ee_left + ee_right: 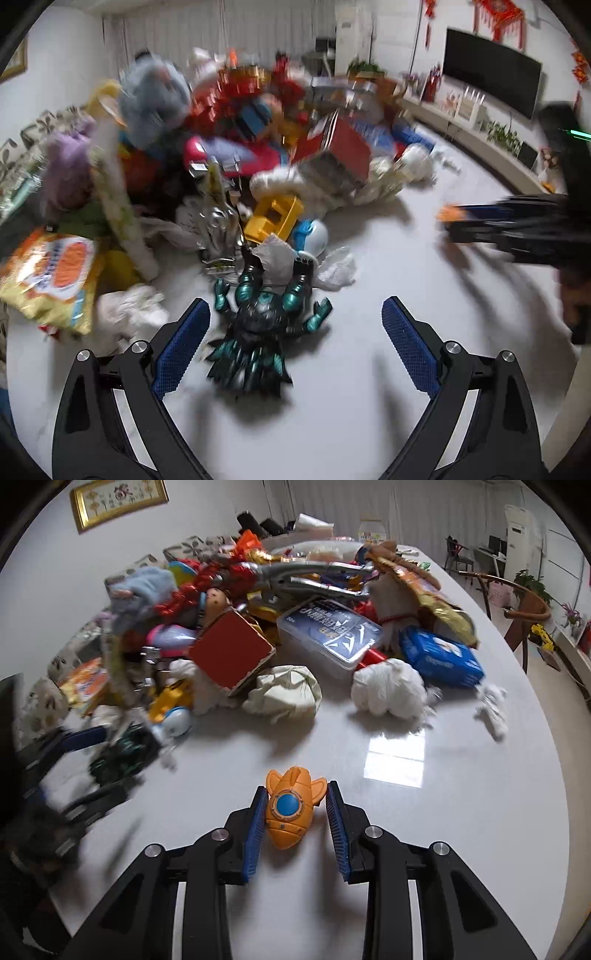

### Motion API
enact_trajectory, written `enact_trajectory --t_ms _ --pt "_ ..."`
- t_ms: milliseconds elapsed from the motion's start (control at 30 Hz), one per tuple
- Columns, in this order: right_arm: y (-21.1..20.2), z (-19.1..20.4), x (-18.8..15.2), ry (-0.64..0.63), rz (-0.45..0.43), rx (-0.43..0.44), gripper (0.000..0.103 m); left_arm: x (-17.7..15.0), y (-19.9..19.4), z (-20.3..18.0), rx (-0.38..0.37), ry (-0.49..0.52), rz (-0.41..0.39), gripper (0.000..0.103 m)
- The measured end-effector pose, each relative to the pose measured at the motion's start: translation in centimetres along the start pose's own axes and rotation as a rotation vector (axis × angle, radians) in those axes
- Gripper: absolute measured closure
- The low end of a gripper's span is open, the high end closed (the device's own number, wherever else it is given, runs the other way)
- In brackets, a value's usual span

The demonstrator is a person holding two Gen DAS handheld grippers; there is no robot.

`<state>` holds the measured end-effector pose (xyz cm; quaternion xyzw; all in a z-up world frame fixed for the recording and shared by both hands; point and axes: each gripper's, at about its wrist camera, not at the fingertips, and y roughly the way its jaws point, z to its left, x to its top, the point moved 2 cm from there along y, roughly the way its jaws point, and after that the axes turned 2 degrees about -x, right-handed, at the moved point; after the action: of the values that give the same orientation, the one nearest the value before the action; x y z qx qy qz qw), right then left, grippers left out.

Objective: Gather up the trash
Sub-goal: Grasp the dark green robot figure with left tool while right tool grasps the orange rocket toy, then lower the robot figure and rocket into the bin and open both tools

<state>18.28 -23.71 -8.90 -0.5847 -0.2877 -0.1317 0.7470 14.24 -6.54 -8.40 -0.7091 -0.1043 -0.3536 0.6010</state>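
A home living room. A big dark TV [491, 72] hangs on a white wall above a low shelf [476, 136] with potted plants [504, 134], and red hangings [498, 16] decorate the wall. A gold-framed picture [120, 500], a floral sofa [147, 563], wooden chairs [524, 605], and a white table [461, 812] heaped with toys fill the room.

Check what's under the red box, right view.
The red box leans on crumpled white paper and a yellow toy. Whatever lies beneath its far side is covered.
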Motion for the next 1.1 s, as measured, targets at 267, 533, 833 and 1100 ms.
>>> enact_trajectory --t_ms 267,533,833,1100 --pt "-4.9 0.2 -2.9 0.030 -0.063 0.048 0.071 -1.3 -2.8 0.5 -0.026 -0.101 -0.030 0.069" --pt "-12.4 6.5 -7.5 -0.055 -0.100 0.199 0.071 -9.3 -16.6 -4.2 -0.104 -0.038 -0.185 0.069" --pt "-14.3 14.8 -20.2 -0.215 0.118 0.345 0.070 -22.7 -17.0 -7.2 -0.132 0.039 0.032 0.066" --pt "-5.9 14.1 -26.8 -0.145 0.293 0.259 0.045 -27.5 -10.5 -5.6 -0.095 0.045 0.197 0.019"
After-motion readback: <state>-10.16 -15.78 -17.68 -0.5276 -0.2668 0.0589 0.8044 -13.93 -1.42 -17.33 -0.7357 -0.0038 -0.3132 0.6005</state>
